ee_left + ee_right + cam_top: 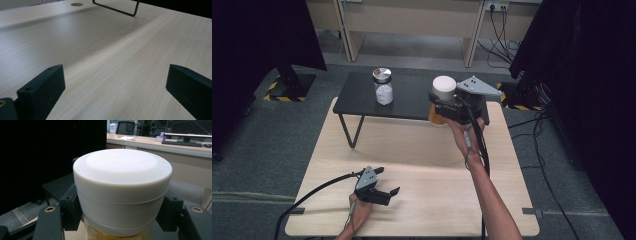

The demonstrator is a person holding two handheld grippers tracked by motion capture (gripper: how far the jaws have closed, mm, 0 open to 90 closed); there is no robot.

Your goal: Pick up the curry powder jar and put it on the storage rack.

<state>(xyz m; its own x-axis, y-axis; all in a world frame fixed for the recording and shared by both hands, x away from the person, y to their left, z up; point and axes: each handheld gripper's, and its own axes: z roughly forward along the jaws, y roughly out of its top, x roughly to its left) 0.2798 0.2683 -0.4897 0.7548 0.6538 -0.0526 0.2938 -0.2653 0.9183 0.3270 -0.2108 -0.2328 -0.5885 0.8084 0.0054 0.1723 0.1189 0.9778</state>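
Observation:
My right gripper (pixel 438 99) is shut on a jar with a white lid (pixel 444 87) and amber contents, held in the air above the right end of the black raised shelf (pixel 357 95). In the right gripper view the white-lidded jar (pixel 122 187) sits squarely between the two black jaws, which press on it just under the lid. A second jar with a silver lid (pixel 383 86) stands upright on the shelf, left of the held one. My left gripper (pixel 388 181) rests low on the wooden table (pixel 422 150) near its front edge, open; its jaws stand wide apart over bare wood (pixel 112 62).
The black shelf stands on thin metal legs (pixel 353 131) at the table's far side. Dark curtains hang at both sides. Cables (pixel 542 160) trail on the floor to the right. A desk with monitors (pixel 185 130) lies beyond the curtain.

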